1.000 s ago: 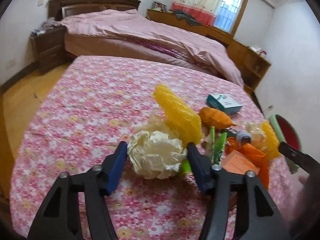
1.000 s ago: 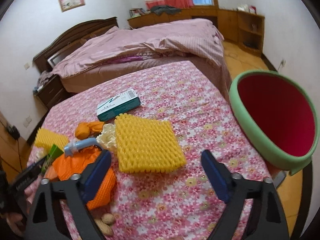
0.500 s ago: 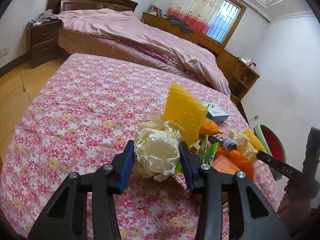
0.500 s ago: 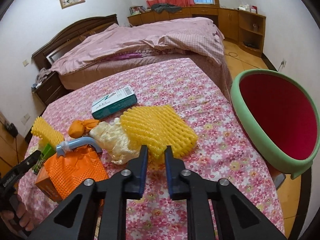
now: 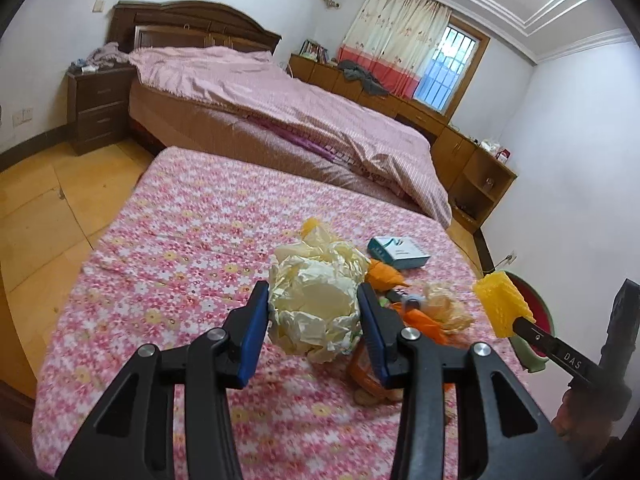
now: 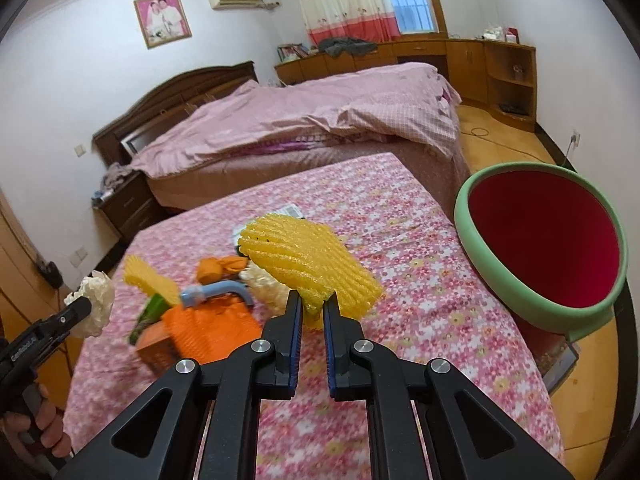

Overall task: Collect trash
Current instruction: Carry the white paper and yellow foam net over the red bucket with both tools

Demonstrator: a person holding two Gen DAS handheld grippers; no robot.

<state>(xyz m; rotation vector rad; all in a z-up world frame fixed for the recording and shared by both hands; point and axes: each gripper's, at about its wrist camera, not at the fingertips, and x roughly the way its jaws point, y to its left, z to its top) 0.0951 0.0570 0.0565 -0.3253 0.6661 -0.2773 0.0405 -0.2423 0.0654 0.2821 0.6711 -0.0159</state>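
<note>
The left gripper [image 5: 312,322] had its blue fingers [image 5: 253,330] pressed against both sides of a ball of crumpled cream paper [image 5: 314,306], which was held above the flowered tablecloth [image 5: 192,248]. The right gripper [image 6: 311,320] pinched the near edge of a yellow foam net [image 6: 308,268] between fingers almost closed together, and the net stood raised off the cloth.

Behind the paper ball in the left view lay the rest of the litter: an orange wad [image 5: 386,274], a crumpled cream wrapper [image 5: 446,306] and, farther back, a small white and teal box [image 5: 400,253]. The right view showed an orange mesh bag [image 6: 212,326] over a box, with a blue-grey handle [image 6: 218,292] on top, a second yellow net [image 6: 150,280] beside a green wrapper [image 6: 154,310], and the orange wad [image 6: 220,268] behind.

A green bin with a red inside [image 6: 544,240] stood at the table's right edge, tilted toward the camera and near the held net. A pink-covered bed [image 6: 320,120] filled the room behind.
</note>
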